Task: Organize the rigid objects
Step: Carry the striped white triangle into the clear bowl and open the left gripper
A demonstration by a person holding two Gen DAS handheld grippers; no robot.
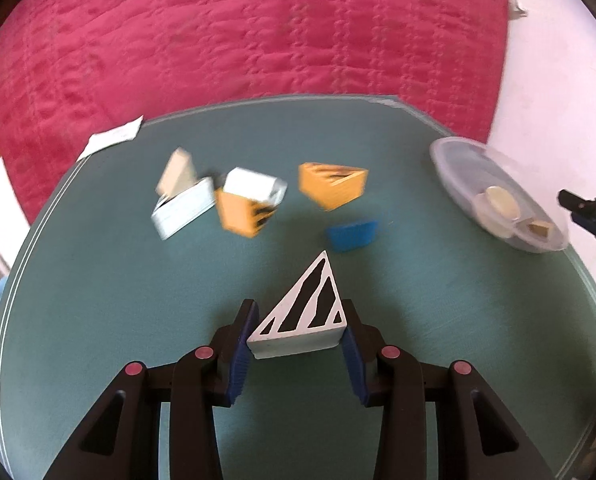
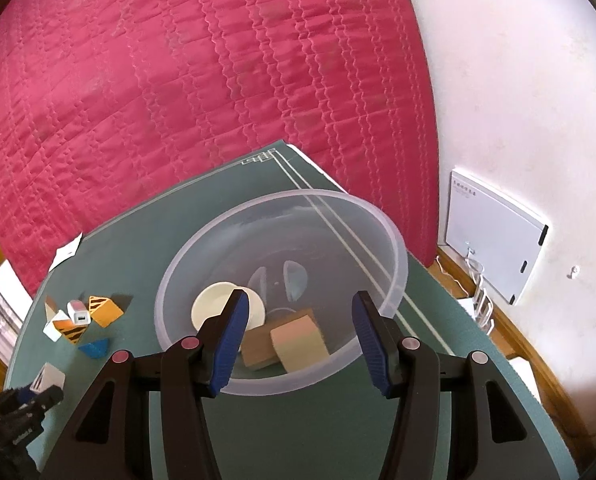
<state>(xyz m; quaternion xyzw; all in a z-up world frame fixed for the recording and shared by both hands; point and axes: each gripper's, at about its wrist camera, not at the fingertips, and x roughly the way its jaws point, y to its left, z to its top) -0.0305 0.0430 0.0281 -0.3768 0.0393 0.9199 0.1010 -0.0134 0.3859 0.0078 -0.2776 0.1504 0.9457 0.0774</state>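
Note:
My left gripper (image 1: 298,312) is shut on a white triangular block with black stripes (image 1: 310,300), held just above the green mat (image 1: 98,280). Beyond it lie a blue wedge (image 1: 352,234), two orange striped blocks (image 1: 332,184) (image 1: 242,212), a small white box (image 1: 254,184), a white block (image 1: 182,208) and a beige block (image 1: 176,170). My right gripper (image 2: 300,298) hangs open over the clear plastic bowl (image 2: 394,248). The bowl holds a cream disc (image 2: 218,304) and wooden blocks (image 2: 298,344). In the right wrist view the left gripper (image 2: 38,396) and its block (image 2: 50,376) show at bottom left.
The mat lies on a pink quilted bedspread (image 1: 258,40). A paper slip (image 1: 110,138) sits at the mat's far left corner. The bowl (image 1: 458,160) stands at the mat's right edge. A white wall (image 2: 518,100) with a white panel (image 2: 494,236) is on the right.

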